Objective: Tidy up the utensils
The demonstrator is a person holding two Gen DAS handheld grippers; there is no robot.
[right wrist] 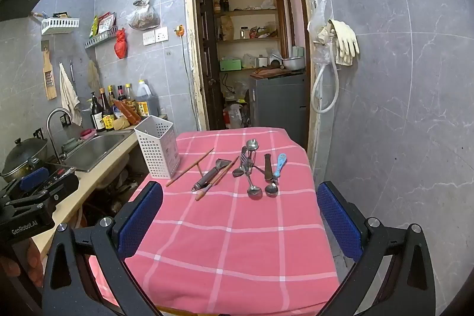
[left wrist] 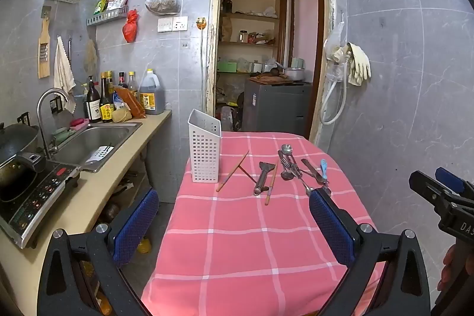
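Observation:
A white perforated utensil holder [left wrist: 205,151] [right wrist: 158,146] stands empty at the far left of a table with a pink checked cloth [left wrist: 237,242] [right wrist: 237,227]. Loose utensils lie to its right: wooden chopsticks [left wrist: 232,171] [right wrist: 189,167], a metal scraper [left wrist: 263,176] [right wrist: 211,172], a pile of metal spoons and forks [left wrist: 288,165] [right wrist: 248,165], a knife [left wrist: 313,171] [right wrist: 268,166] and a blue-handled spoon [left wrist: 323,168] [right wrist: 280,165]. My left gripper [left wrist: 234,209] and right gripper [right wrist: 240,203] are open and empty, above the table's near half.
A counter with a sink [left wrist: 91,141] [right wrist: 94,150], bottles [left wrist: 100,99] and an induction cooker with a wok [left wrist: 26,185] runs along the left. A doorway [left wrist: 266,49] to a pantry lies behind the table. Gloves [left wrist: 358,64] hang on the right wall.

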